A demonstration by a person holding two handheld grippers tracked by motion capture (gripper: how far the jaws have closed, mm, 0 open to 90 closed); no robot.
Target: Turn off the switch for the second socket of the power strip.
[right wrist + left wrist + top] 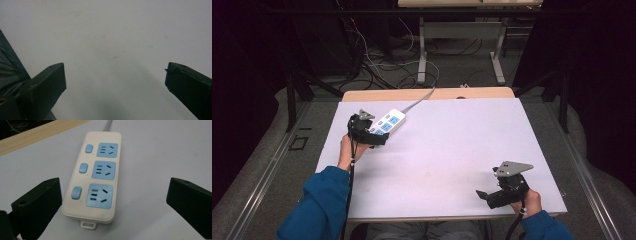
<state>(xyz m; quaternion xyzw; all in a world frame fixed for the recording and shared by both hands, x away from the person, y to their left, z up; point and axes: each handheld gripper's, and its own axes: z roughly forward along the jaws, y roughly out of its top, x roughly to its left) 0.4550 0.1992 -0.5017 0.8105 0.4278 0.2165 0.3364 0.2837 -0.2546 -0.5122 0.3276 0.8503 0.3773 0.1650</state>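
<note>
From my remote seat, nearest me the right gripper [492, 196] sits low over the front right corner of the table [452, 150], its matte black, blocky jaws spread wide with nothing but smooth, faintly speckled white surface between them. A grey three-cornered plate caps its body, and a blue sleeve [544, 227] runs back from the hand that grips it. Farther up on the left, I see the left gripper [374, 137] released as well, jaws fully parted and clear of the strip [93, 175], which lies flat between and just beyond them without touching either pad. The strip is a rounded, glossy cream plastic slab near the table's far left corner, carrying three pale blue square sockets in a row, each paired with a small blue rounded switch; a little hanging tab juts from its near end. Its grey cable [419, 100] leads off the far edge, past the bare wood-grain lip of the table [492, 93]. Beyond lie a dull grey floor, loose tangled wires [377, 65] and the metal legs of another desk [423, 55]
</note>
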